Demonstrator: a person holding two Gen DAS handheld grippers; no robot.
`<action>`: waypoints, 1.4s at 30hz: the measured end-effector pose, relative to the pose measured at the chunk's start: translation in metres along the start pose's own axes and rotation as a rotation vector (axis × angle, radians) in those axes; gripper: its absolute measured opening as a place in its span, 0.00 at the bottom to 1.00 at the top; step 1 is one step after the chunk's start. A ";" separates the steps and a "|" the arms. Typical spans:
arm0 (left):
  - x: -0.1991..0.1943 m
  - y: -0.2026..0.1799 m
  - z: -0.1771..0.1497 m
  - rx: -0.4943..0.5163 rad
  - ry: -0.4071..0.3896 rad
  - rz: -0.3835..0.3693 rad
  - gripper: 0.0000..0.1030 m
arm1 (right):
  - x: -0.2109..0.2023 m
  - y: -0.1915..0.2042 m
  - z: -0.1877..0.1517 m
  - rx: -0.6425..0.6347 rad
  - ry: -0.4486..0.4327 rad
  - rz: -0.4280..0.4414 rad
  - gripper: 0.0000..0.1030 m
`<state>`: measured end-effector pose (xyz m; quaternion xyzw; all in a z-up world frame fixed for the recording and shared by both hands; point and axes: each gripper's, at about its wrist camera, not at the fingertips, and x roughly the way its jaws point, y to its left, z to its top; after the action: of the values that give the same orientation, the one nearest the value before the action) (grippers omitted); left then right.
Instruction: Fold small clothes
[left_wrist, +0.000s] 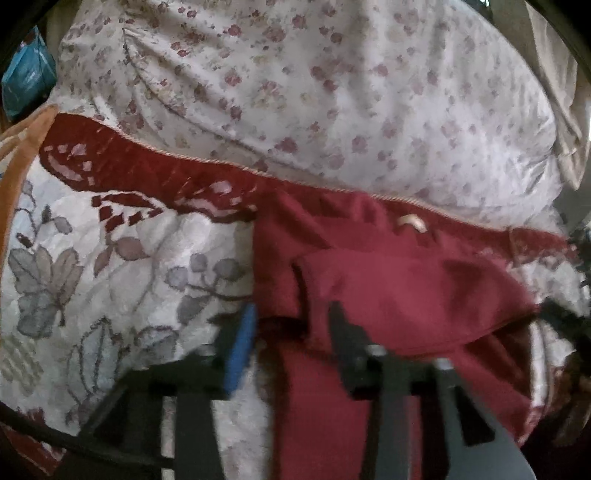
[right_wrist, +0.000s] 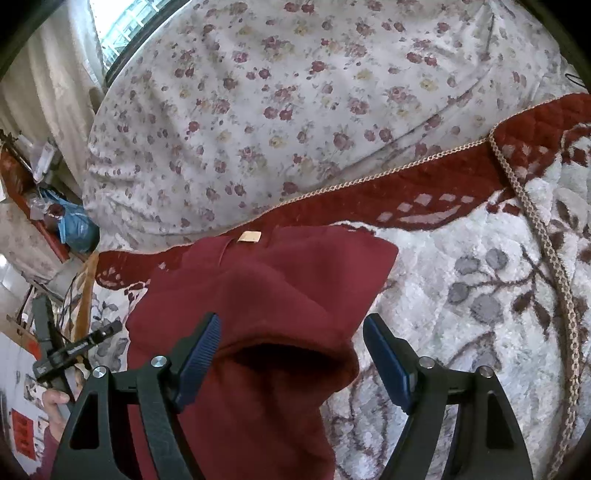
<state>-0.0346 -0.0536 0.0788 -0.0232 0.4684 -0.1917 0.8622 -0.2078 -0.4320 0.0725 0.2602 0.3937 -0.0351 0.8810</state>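
Daylight is coming in through a window (right_wrist: 122, 27) at the upper left of the right wrist view, with a pale curtain (right_wrist: 48, 85) hanging beside it. A white floral-print duvet (right_wrist: 295, 103) is lying bunched across the far part of the bed. Nearer, a plush white blanket (right_wrist: 480, 288) with a dark red border (right_wrist: 424, 184) and gold cord trim is covering the bed. A blue plastic bag (right_wrist: 75, 225) is sitting on a cluttered reddish shelf (right_wrist: 22, 177) at the left.

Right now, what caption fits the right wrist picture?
Open right tool straddling a folded red garment on a flowery blanket.
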 end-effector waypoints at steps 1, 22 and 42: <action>-0.004 -0.001 0.001 -0.001 -0.014 -0.023 0.50 | 0.001 0.000 0.000 0.001 0.003 0.001 0.81; 0.001 -0.021 -0.003 0.068 -0.004 -0.039 0.11 | 0.001 -0.021 0.007 0.064 -0.016 -0.027 0.84; 0.019 -0.026 -0.005 0.089 0.072 -0.050 0.53 | 0.057 -0.057 0.021 0.236 0.089 -0.026 0.85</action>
<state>-0.0371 -0.0836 0.0661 0.0106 0.4894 -0.2347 0.8398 -0.1696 -0.4830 0.0184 0.3580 0.4290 -0.0810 0.8254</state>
